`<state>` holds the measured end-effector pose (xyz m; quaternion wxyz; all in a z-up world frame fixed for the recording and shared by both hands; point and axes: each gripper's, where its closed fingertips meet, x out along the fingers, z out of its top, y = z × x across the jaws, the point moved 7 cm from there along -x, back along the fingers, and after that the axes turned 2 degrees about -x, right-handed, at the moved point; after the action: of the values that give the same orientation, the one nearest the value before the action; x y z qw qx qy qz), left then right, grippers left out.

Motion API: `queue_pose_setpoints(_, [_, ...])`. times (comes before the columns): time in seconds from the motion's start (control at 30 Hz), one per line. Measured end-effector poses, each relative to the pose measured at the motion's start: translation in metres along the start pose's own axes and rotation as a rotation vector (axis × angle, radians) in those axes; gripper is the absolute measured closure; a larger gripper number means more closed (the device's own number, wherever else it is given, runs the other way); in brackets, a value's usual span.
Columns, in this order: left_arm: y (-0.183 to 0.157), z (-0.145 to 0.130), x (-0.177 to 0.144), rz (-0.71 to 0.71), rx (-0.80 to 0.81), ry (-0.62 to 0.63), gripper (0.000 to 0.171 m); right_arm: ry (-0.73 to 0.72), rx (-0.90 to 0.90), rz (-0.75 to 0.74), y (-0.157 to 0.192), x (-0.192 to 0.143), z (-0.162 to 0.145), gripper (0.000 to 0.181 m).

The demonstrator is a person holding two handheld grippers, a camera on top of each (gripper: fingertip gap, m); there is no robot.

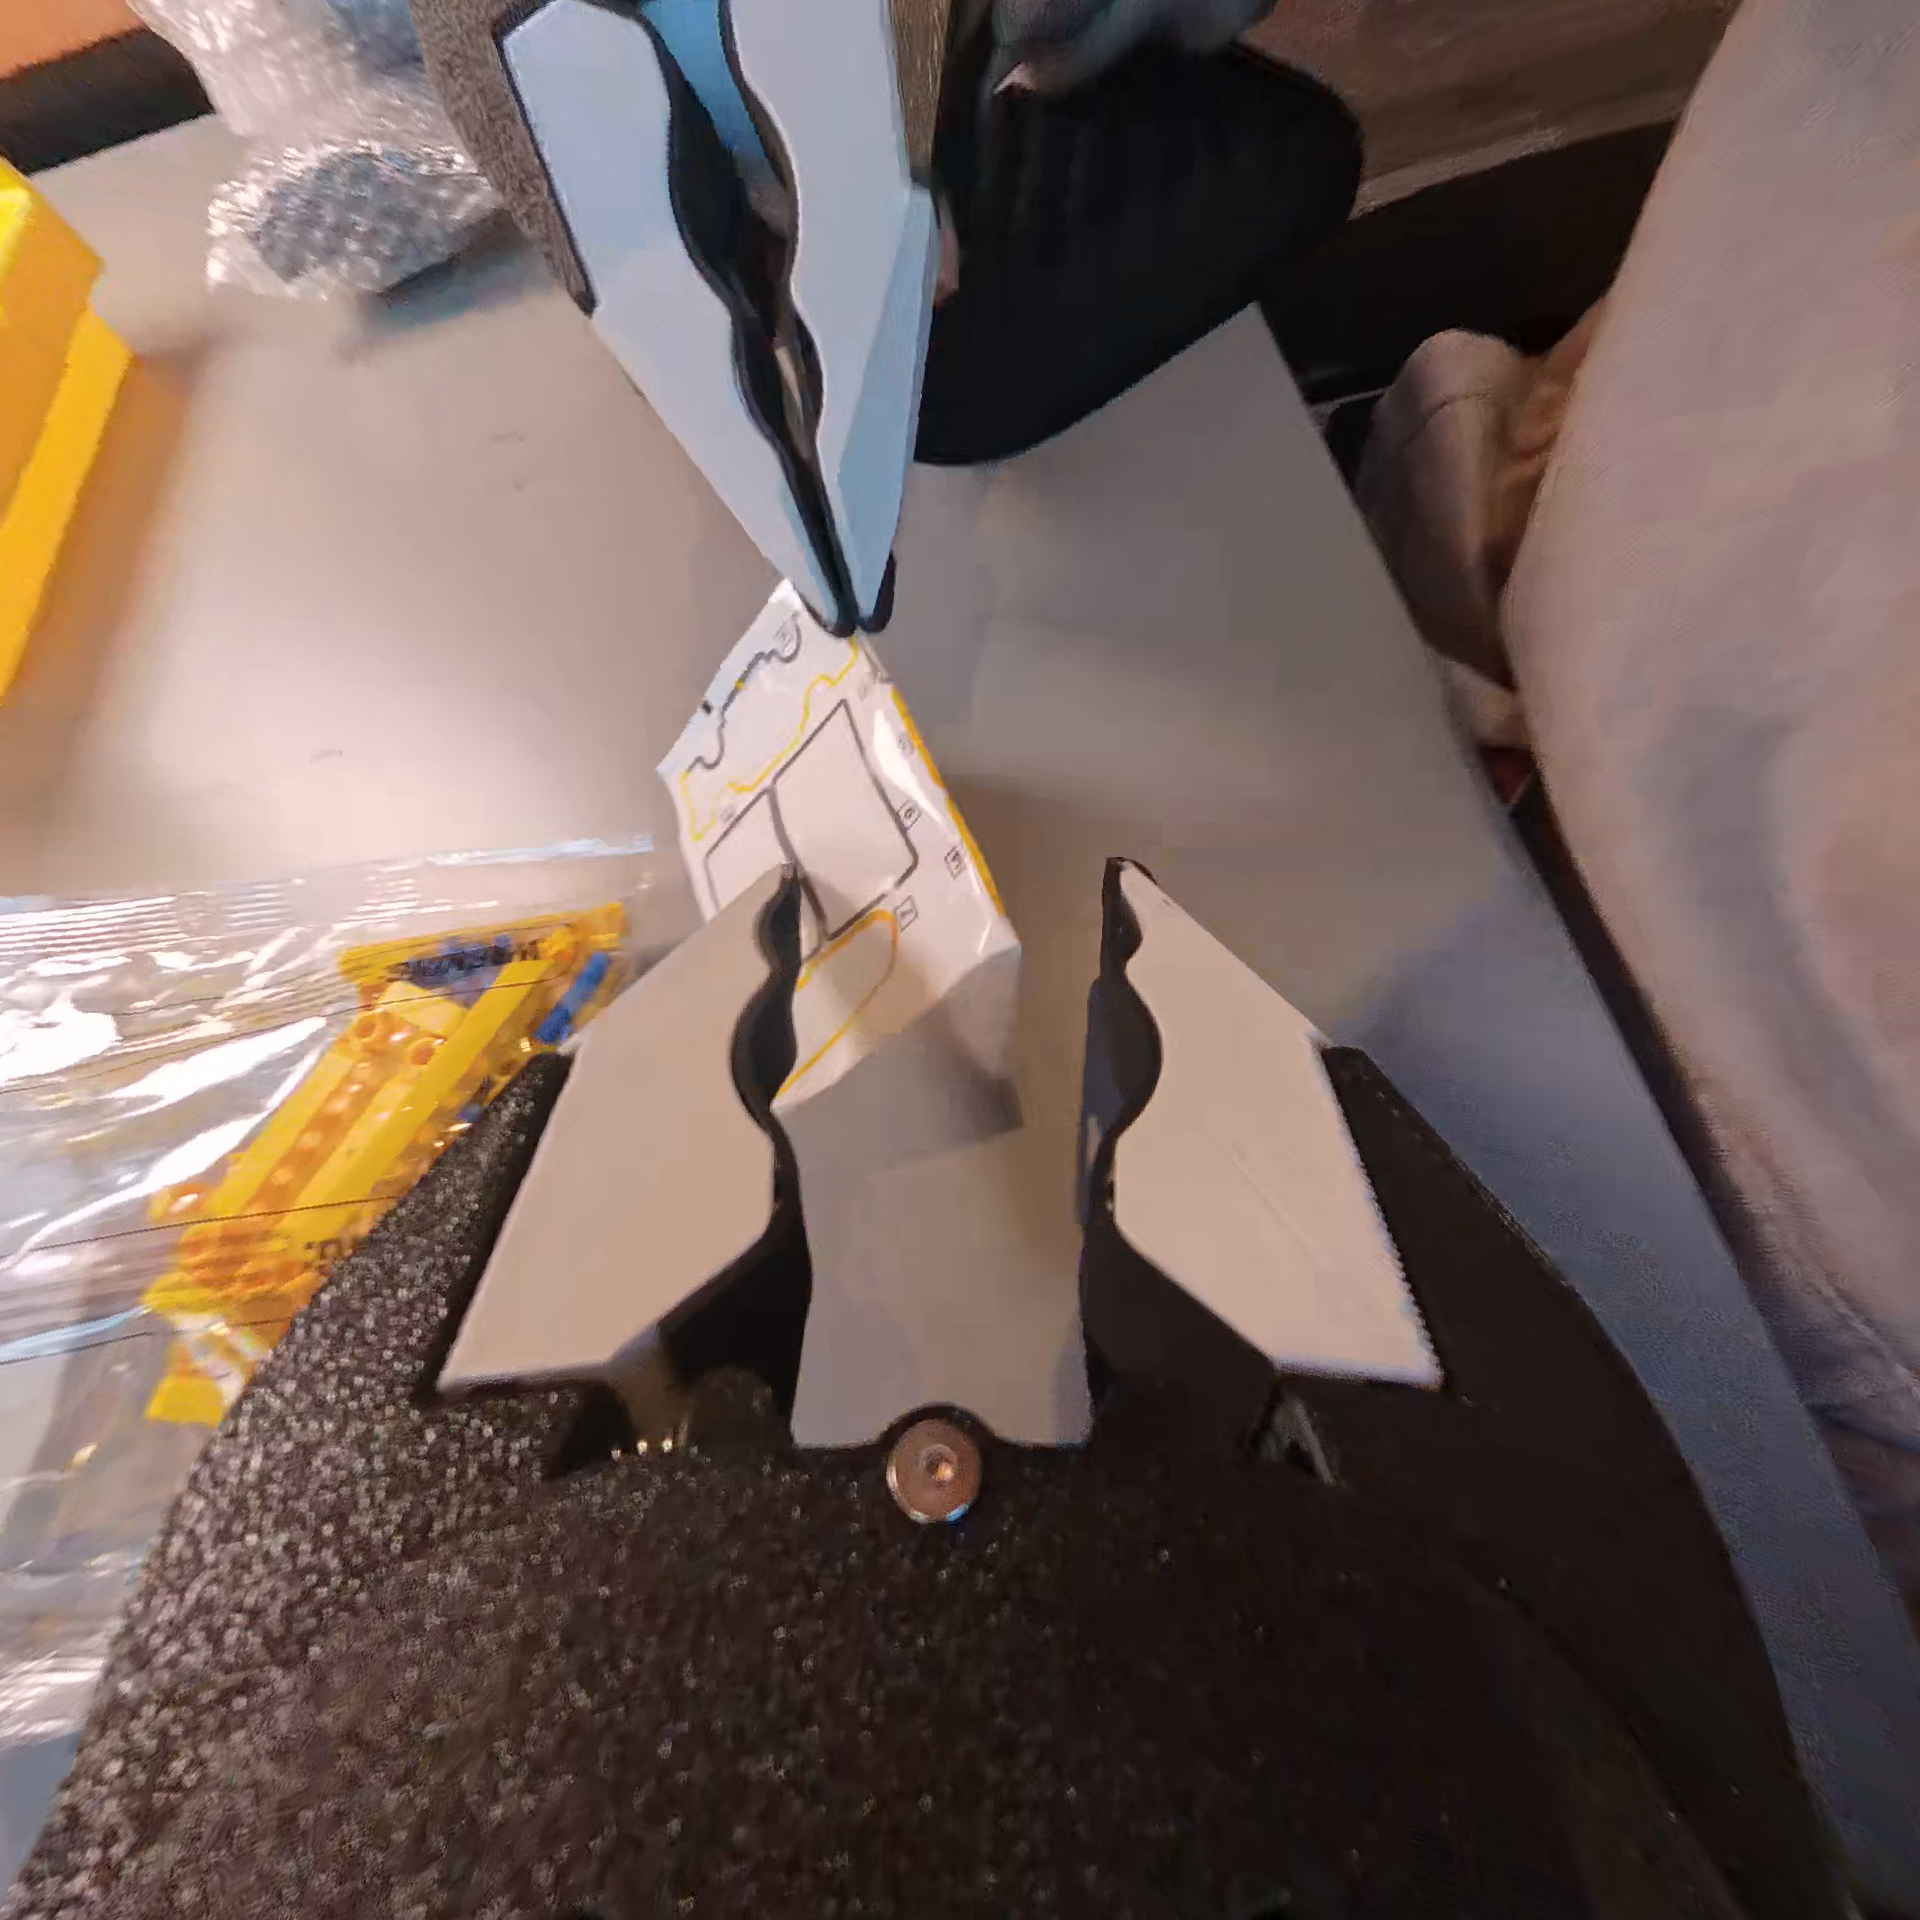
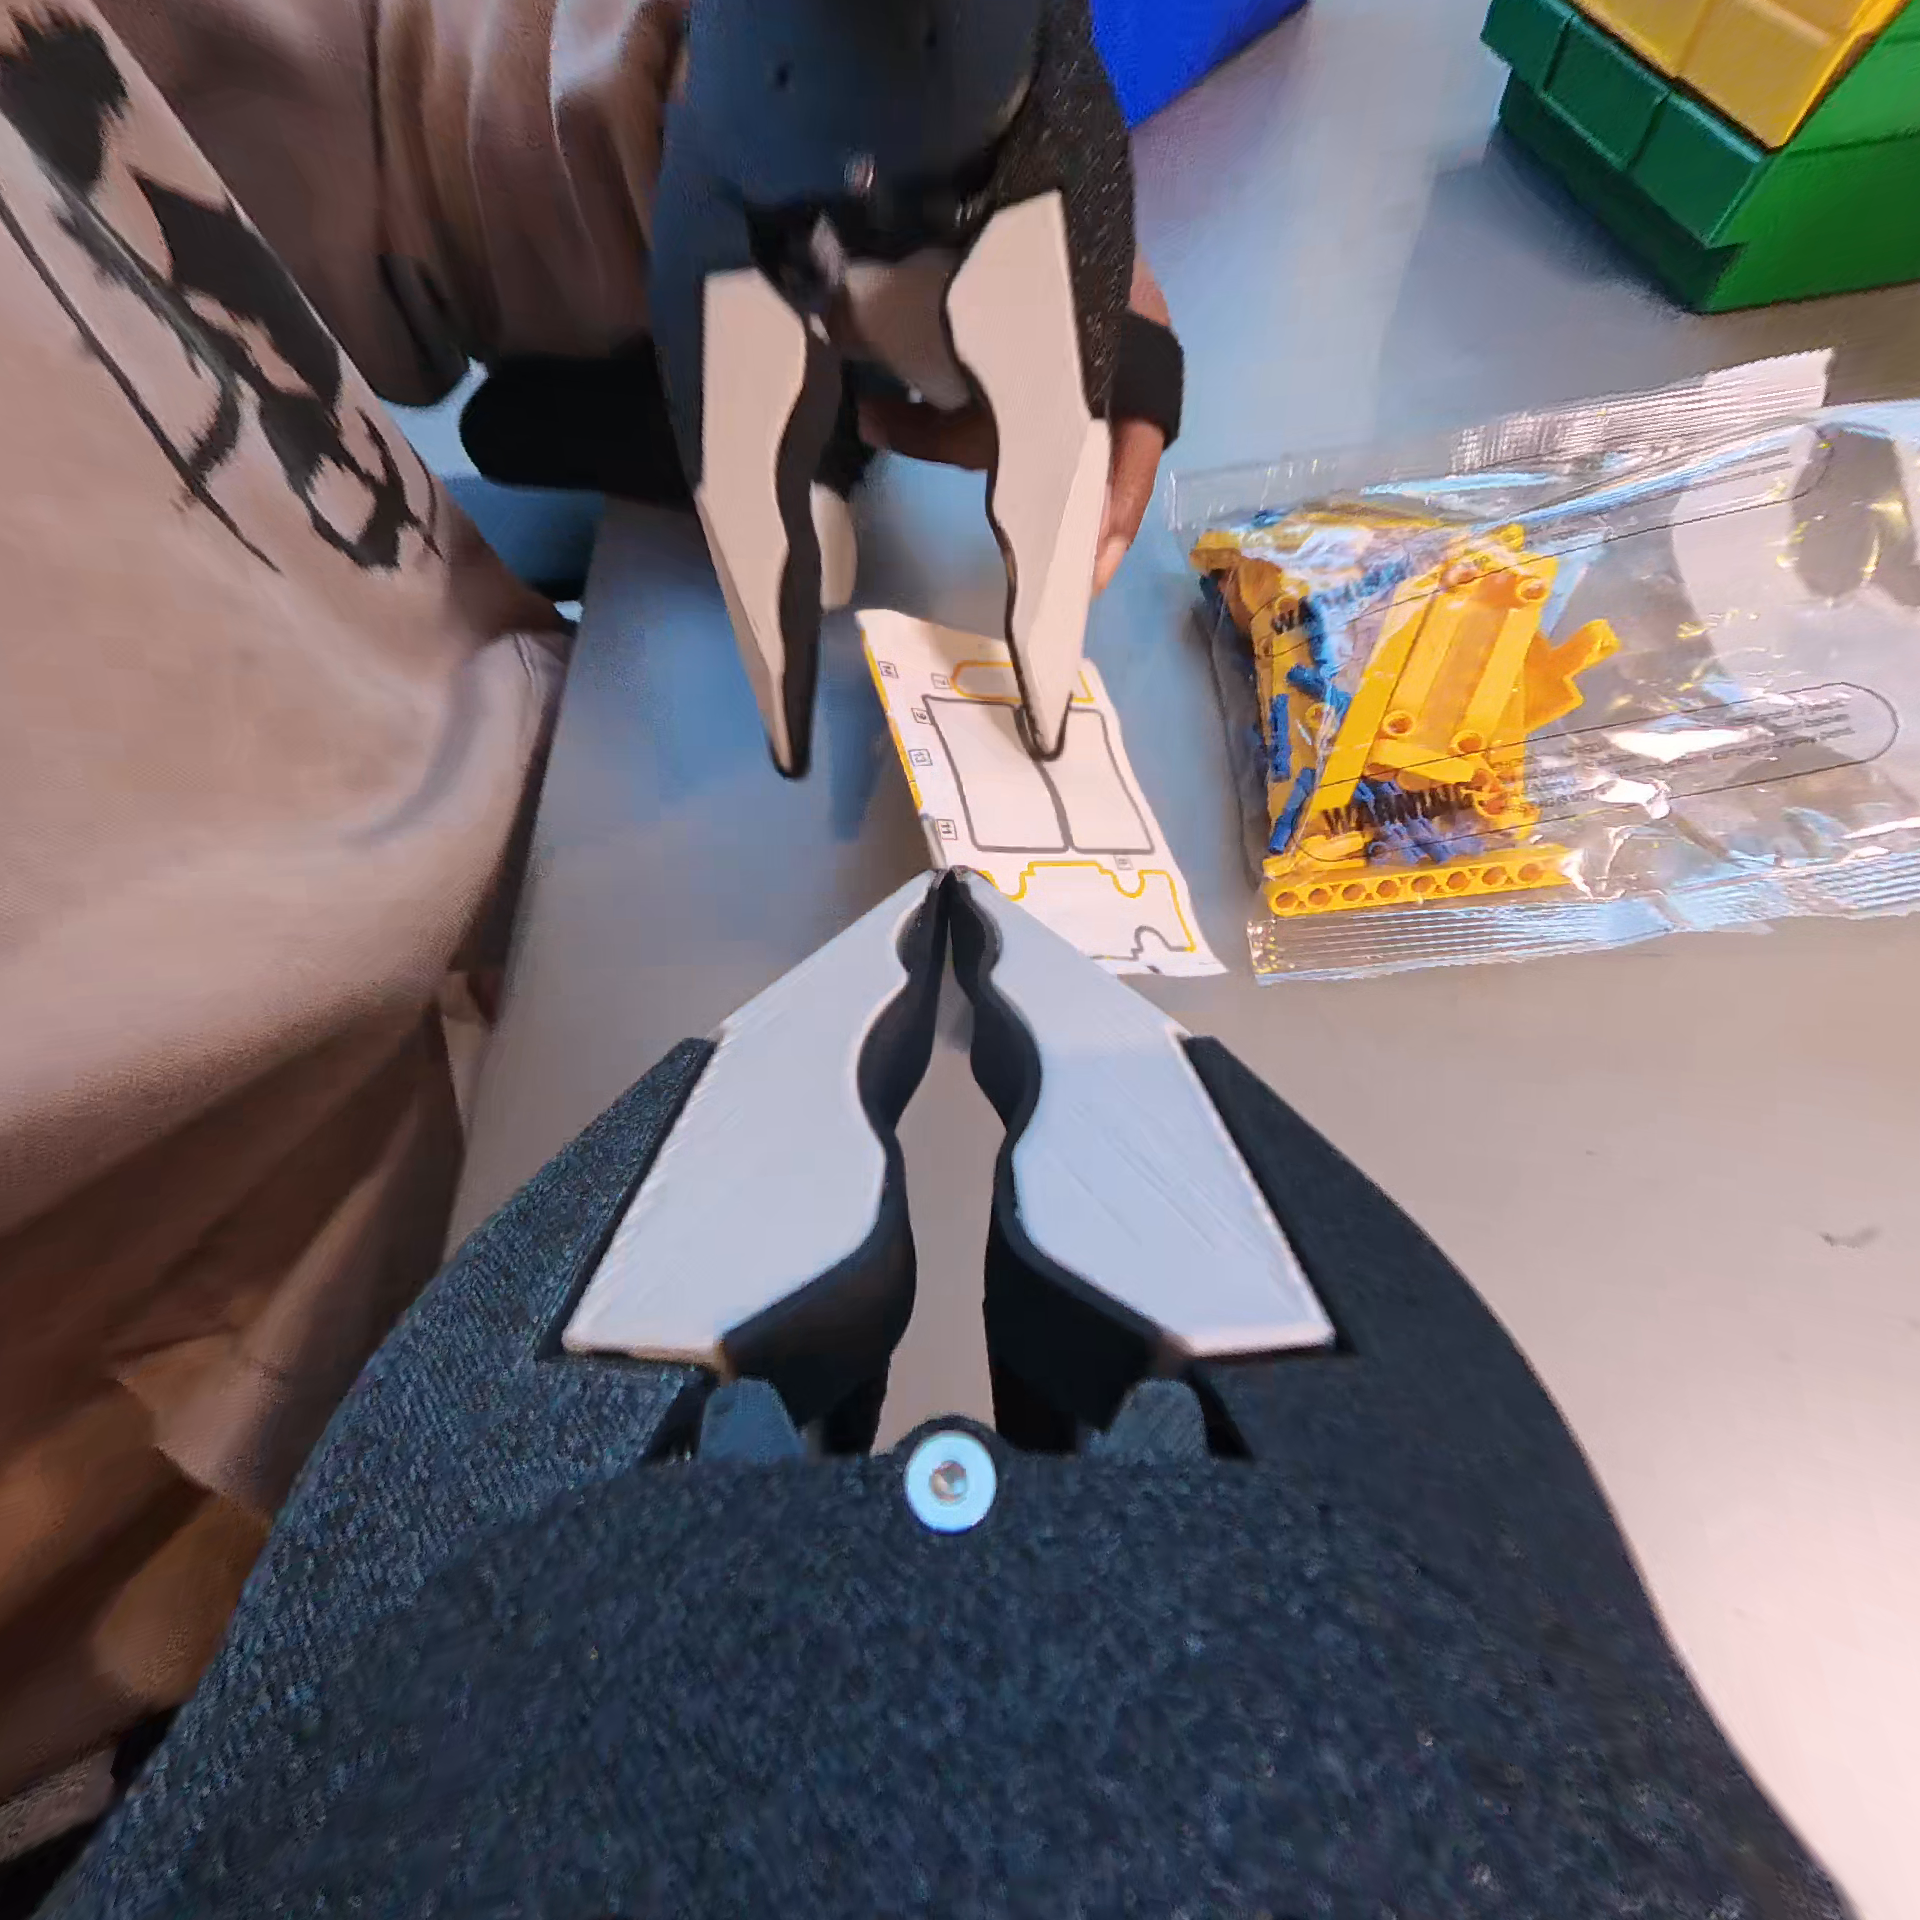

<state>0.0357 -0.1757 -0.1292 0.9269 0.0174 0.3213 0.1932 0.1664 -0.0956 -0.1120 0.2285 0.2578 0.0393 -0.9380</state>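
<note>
A white printed sheet (image 1: 844,805) with black and yellow outlines lies on the grey table (image 1: 416,623) near its edge. My right gripper (image 2: 945,883) is shut on the sheet's (image 2: 1039,821) near corner; in the left wrist view it (image 1: 857,621) comes in from the top, and the sheet looks slightly lifted there. My left gripper (image 1: 951,873) is open over the sheet's other end, and one fingertip (image 2: 1039,740) rests on the sheet. In the right wrist view it (image 2: 914,753) faces me, held by a person's hand.
A clear plastic bag of yellow and blue bricks (image 2: 1403,727) lies beside the sheet; it also shows in the left wrist view (image 1: 395,1091). A green and yellow box (image 2: 1714,177) stands farther back. Bubble wrap (image 1: 343,197) and a yellow box (image 1: 42,416) lie beyond. A person's brown sleeve (image 2: 208,675) borders the table edge. The tips of one gripper are about 5 cm away from the tips of the other.
</note>
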Motion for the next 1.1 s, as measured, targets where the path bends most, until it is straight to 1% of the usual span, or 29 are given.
queue_pose_setpoints(0.03, [0.002,0.000,0.000,0.053,0.032,0.000,0.123,-0.024,0.040,0.015,-0.001,-0.003,0.003,0.181])
queue_pose_setpoints(0.07, [0.002,0.001,-0.001,0.077,0.052,-0.020,0.141,-0.035,0.072,0.020,-0.003,-0.005,0.005,0.181])
queue_pose_setpoints(0.1, [0.002,0.004,-0.003,0.087,0.056,-0.048,0.163,-0.050,0.094,0.018,-0.005,-0.007,0.006,0.181])
queue_pose_setpoints(0.13, [0.004,0.007,-0.006,0.095,0.043,-0.069,0.171,-0.071,0.123,0.017,-0.007,-0.009,0.008,0.181])
queue_pose_setpoints(0.17, [0.007,0.009,-0.008,0.088,0.011,-0.085,0.171,-0.104,0.149,0.014,-0.009,-0.012,0.010,0.181])
queue_pose_setpoints(0.23, [0.012,0.014,-0.015,0.019,-0.093,-0.153,0.171,-0.181,0.153,0.021,-0.009,-0.017,0.016,0.181])
queue_pose_setpoints(0.27, [0.016,0.015,-0.019,-0.015,-0.146,-0.199,0.171,-0.224,0.153,0.027,-0.009,-0.019,0.020,0.176])
queue_pose_setpoints(0.33, [0.021,0.016,-0.027,-0.089,-0.233,-0.299,0.171,-0.284,0.171,0.058,-0.008,-0.022,0.024,0.127])
queue_pose_setpoints(0.37, [0.023,0.017,-0.031,-0.109,-0.262,-0.343,0.171,-0.294,0.172,0.064,-0.008,-0.021,0.025,0.115])
queue_pose_setpoints(0.4, [0.024,0.018,-0.033,-0.135,-0.279,-0.377,0.171,-0.304,0.156,0.055,-0.007,-0.019,0.025,0.112])
queue_pose_setpoints(0.43, [0.023,0.020,-0.034,-0.162,-0.285,-0.402,0.171,-0.315,0.136,0.042,-0.006,-0.015,0.026,0.115])
queue_pose_setpoints(0.47, [0.023,0.022,-0.035,-0.176,-0.287,-0.420,0.171,-0.321,0.114,0.049,-0.004,-0.011,0.028,0.132])
queue_pose_setpoints(0.53, [0.027,0.025,-0.037,-0.172,-0.293,-0.447,0.171,-0.361,0.066,0.053,-0.004,-0.008,0.035,0.181])
queue_pose_setpoints(0.57, [0.033,0.027,-0.043,-0.156,-0.298,-0.467,0.171,-0.379,0.051,0.028,-0.009,-0.012,0.040,0.181])
queue_pose_setpoints(0.6, [0.043,0.026,-0.052,-0.131,-0.303,-0.482,0.164,-0.404,0.048,0.015,-0.015,-0.021,0.044,0.181])
queue_pose_setpoints(0.63, [0.058,0.024,-0.064,-0.075,-0.325,-0.488,0.150,-0.441,0.062,-0.011,-0.025,-0.033,0.050,0.181])
queue_pose_setpoints(0.67, [0.079,0.018,-0.077,0.010,-0.360,-0.485,0.140,-0.466,0.078,-0.043,-0.035,-0.045,0.053,0.181])
queue_pose_setpoints(0.7, [0.104,0.008,-0.089,0.118,-0.411,-0.460,0.139,-0.466,0.085,-0.084,-0.046,-0.057,0.055,0.181])
queue_pose_setpoints(0.73, [0.130,-0.006,-0.098,0.218,-0.469,-0.407,0.138,-0.461,0.082,-0.138,-0.056,-0.066,0.057,0.181])
queue_pose_setpoints(0.77, [0.153,-0.021,-0.103,0.278,-0.514,-0.338,0.129,-0.466,0.085,-0.177,-0.065,-0.075,0.059,0.181])
queue_pose_setpoints(0.8, [0.173,-0.035,-0.105,0.304,-0.550,-0.270,0.123,-0.473,0.098,-0.197,-0.074,-0.081,0.062,0.181])
queue_pose_setpoints(0.83, [0.190,-0.049,-0.102,0.302,-0.586,-0.209,0.120,-0.471,0.110,-0.216,-0.082,-0.086,0.066,0.181])
queue_pose_setpoints(0.87, [0.204,-0.060,-0.095,0.260,-0.615,-0.160,0.117,-0.455,0.111,-0.234,-0.090,-0.090,0.068,0.181])
queue_pose_setpoints(0.9, [0.212,-0.067,-0.086,0.176,-0.640,-0.126,0.114,-0.431,0.103,-0.251,-0.097,-0.092,0.071,0.181])
queue_pose_setpoints(0.93, [0.216,-0.068,-0.076,0.058,-0.657,-0.114,0.114,-0.405,0.102,-0.274,-0.104,-0.093,0.073,0.181])
queue_pose_setpoints(0.97, [0.219,-0.068,-0.067,-0.023,-0.666,-0.103,0.118,-0.387,0.107,-0.284,-0.110,-0.095,0.076,0.181])
queue_pose_setpoints(1.0, [0.222,-0.069,-0.059,-0.048,-0.651,-0.059,0.125,-0.380,0.107,-0.277,-0.114,-0.098,0.079,0.181])
queue_pose_setpoints(1.07, [0.221,-0.067,-0.048,-0.117,-0.570,0.064,0.163,-0.355,0.105,-0.278,-0.120,-0.103,0.083,0.181])
queue_pose_setpoints(1.1, [0.220,-0.061,-0.047,-0.121,-0.532,0.106,0.171,-0.335,0.099,-0.282,-0.122,-0.106,0.084,0.181])
